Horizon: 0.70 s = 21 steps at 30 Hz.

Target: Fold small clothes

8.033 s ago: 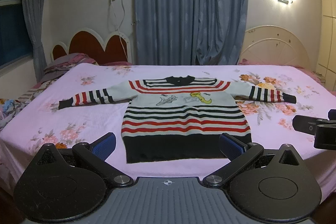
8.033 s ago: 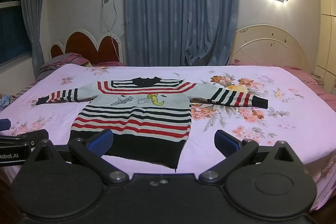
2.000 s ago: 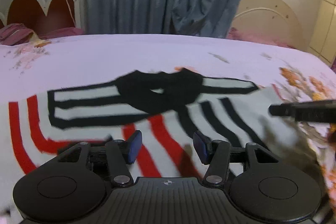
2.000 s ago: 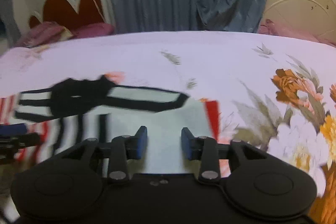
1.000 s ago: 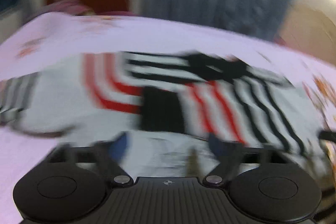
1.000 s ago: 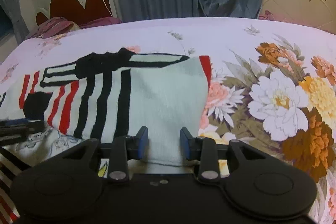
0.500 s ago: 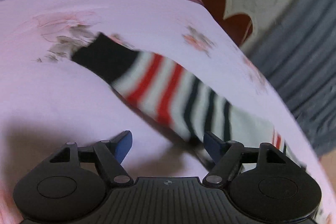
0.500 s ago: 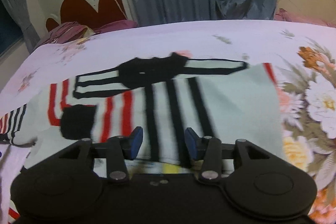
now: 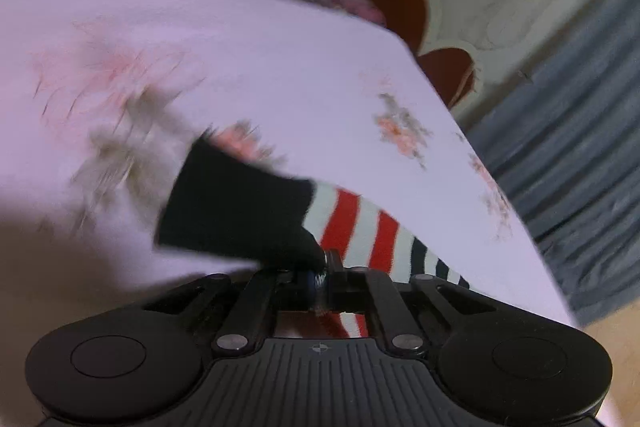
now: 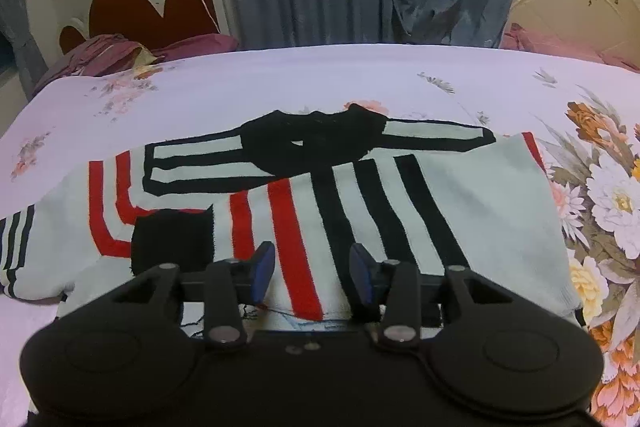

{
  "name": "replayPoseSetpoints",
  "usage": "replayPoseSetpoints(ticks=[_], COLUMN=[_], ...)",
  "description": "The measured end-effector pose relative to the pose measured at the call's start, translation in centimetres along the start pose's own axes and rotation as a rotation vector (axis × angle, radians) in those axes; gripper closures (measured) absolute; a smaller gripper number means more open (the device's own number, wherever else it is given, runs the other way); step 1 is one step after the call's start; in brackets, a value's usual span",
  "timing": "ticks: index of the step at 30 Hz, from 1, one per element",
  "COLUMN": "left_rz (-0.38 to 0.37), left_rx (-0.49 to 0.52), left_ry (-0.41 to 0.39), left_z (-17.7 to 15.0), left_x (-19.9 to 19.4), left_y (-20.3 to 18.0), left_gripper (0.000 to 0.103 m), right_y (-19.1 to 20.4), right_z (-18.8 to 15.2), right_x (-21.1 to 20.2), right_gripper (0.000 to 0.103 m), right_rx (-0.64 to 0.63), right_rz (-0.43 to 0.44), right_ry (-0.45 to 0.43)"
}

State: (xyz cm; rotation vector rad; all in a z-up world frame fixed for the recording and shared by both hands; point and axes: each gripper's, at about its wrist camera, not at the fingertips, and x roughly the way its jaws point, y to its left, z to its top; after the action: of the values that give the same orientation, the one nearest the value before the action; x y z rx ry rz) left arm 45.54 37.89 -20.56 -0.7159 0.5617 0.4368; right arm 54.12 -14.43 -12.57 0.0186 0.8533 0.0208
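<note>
Sleeve (image 9: 352, 227) runs up-left from my left gripper (image 9: 320, 277), jaws pinching it behind the black cuff (image 9: 236, 207); right gripper (image 10: 312, 271), closing on nothing, hovers over the sweater (image 10: 460, 211) on the bed (image 10: 280, 79).

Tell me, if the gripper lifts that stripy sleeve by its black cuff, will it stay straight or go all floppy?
Probably floppy. The sleeve is soft knit lying limp on the bed, so it should droop from wherever the left gripper pinches it. It likely weighs little, since it is a small sweater. The other sleeve already lies folded flat, so it should stay where it is laid.
</note>
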Motion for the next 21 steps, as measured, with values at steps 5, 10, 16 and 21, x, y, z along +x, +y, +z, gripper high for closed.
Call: replayPoseSetpoints(ticks=[5,10,16,21], left_rz=[-0.139,-0.317,-0.454,-0.497], left_rx=[0.216,0.415,0.616,0.770], left_ry=[-0.026,0.037,0.082,0.195], left_z=[-0.6,-5.1,-11.8,-18.7], left_x=[-0.3,-0.9,-2.2,-2.5], left_y=[-8.6,-20.1,-31.6,-37.9], left_gripper=[0.098,0.098,0.098,0.098], right_y=[-0.7,-2.6,-6.2,-10.6], right_z=[-0.2,-0.1,-0.3,-0.9], right_x=[-0.2,-1.1,-2.4,-3.1], right_gripper=[0.064,0.064,0.064,0.064], right_rx=[0.025,0.070,0.111,0.184], right_rz=[-0.013,-0.022,-0.040,-0.047], right_ry=[-0.013,-0.039,-0.068,-0.073])
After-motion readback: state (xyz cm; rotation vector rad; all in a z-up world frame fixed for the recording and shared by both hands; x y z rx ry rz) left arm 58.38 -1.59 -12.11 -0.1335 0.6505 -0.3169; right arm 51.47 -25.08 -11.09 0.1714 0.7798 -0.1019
